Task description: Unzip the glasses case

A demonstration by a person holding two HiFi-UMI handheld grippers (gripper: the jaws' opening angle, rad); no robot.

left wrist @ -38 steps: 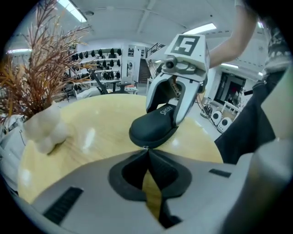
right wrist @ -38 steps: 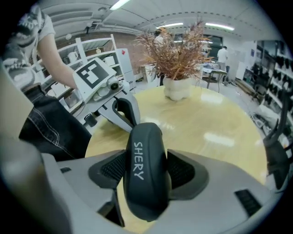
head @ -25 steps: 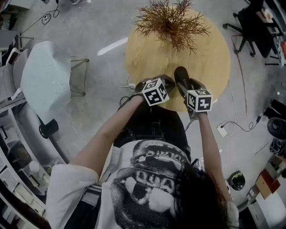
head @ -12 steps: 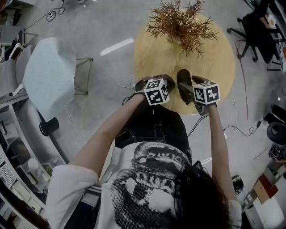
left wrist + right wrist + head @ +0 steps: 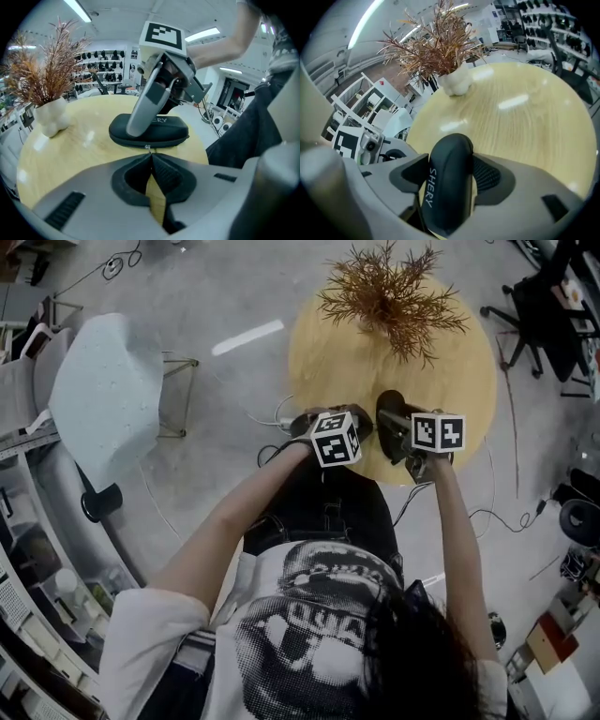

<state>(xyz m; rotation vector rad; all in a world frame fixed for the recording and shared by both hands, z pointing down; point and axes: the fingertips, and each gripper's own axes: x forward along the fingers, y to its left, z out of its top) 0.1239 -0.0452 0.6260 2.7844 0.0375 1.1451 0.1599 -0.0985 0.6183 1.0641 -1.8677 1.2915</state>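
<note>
**Both hand-held grippers closed on the glasses case at the near edge of the tabletop**

The black glasses case (image 5: 169, 130) lies on the round wooden tabletop (image 5: 455, 362), close to its near edge. It is well apart from the white vase (image 5: 52, 118) of dried plant (image 5: 392, 292) standing at the far side. The right hand-held gripper (image 5: 450, 174) has its jaws closed around the case across its width, with a pad pressed to each side. The lid, printed "SHERY", faces the camera in the right gripper view. In the head view, the left hand-held gripper (image 5: 151, 157) sits just to the left of the case. Its jaws are brought together so the tips meet, and the small metal zipper pull (image 5: 148, 148) is pinched right at that meeting point, against the case's zipper seam. Along the side that shows in the left gripper view, the seam looks closed. A pale chair (image 5: 98, 395) stands on the floor, well to the left of the tabletop.
</note>
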